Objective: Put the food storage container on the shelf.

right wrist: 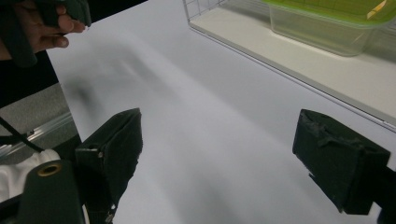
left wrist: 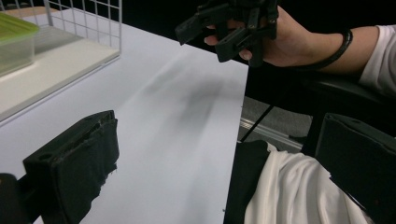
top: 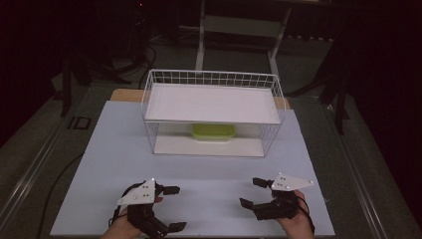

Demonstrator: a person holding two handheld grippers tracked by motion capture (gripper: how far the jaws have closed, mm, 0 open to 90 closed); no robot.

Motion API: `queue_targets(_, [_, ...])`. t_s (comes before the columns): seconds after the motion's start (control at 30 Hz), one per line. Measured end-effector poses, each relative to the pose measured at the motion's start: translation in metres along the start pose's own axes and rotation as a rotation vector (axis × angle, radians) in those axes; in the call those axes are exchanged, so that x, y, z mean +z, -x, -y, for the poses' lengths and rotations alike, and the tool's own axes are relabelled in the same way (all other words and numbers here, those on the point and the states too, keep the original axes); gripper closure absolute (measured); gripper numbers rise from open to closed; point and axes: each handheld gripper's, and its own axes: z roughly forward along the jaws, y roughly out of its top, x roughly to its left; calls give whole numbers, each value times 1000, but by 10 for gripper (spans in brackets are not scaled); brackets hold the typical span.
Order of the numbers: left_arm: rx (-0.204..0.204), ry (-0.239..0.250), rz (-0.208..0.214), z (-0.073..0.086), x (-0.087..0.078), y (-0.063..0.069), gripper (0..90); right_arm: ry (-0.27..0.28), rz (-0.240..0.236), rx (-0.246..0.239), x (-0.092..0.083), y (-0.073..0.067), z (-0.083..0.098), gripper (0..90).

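Observation:
A clear container with a green lid (top: 214,132) sits on the lower board of a white wire rack (top: 149,107), under its white shelf (top: 211,102). My left gripper (top: 175,208) hovers open over the table's near left, and my right gripper (top: 251,192) stands open at the near right. Both point inward and hold nothing. In the left gripper view the open left gripper (left wrist: 219,140) faces the right gripper (left wrist: 219,32) in a hand, with the container (left wrist: 14,44) at far left. In the right gripper view the container (right wrist: 327,25) lies beyond the open right gripper (right wrist: 224,140).
The white table (top: 209,169) is bare between the rack and the grippers. Its near edge (left wrist: 236,140) drops to a dark floor with a metal rail. A white sleeve (left wrist: 299,191) lies close under the left gripper. Dark stands and cables sit behind the table.

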Motion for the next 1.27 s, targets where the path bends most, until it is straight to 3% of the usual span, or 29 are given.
queue_targets(0.1, [-12, 16, 4, 3, 0, -1, 3, 1, 6, -7, -1, 0, 3, 159])
queue_targets(0.17, [-6, 20, -8, 6, 1, -1, 3, 16, 46, -15, -5, -1, 9, 159])
queue_targets(0.33, [21, 7, -26, 13, 4, -1, 2, 3, 33, -21, -6, 1, 18, 158])
queue_targets(0.47, [25, 34, -46, 17, 5, -2, 3, -2, 40, -34, -2, 5, 23, 142])
queue_targets(0.7, [17, 57, -64, 18, 4, -4, 3, 27, 32, -44, -3, 12, 24, 142])
queue_targets(0.9, [12, 52, -88, 20, 4, -7, 3, 88, 57, -46, -11, 16, 20, 142])
queue_targets(1.27, [6, 49, -100, 22, 5, -8, 3, 70, 53, -47, -8, 18, 21, 142])
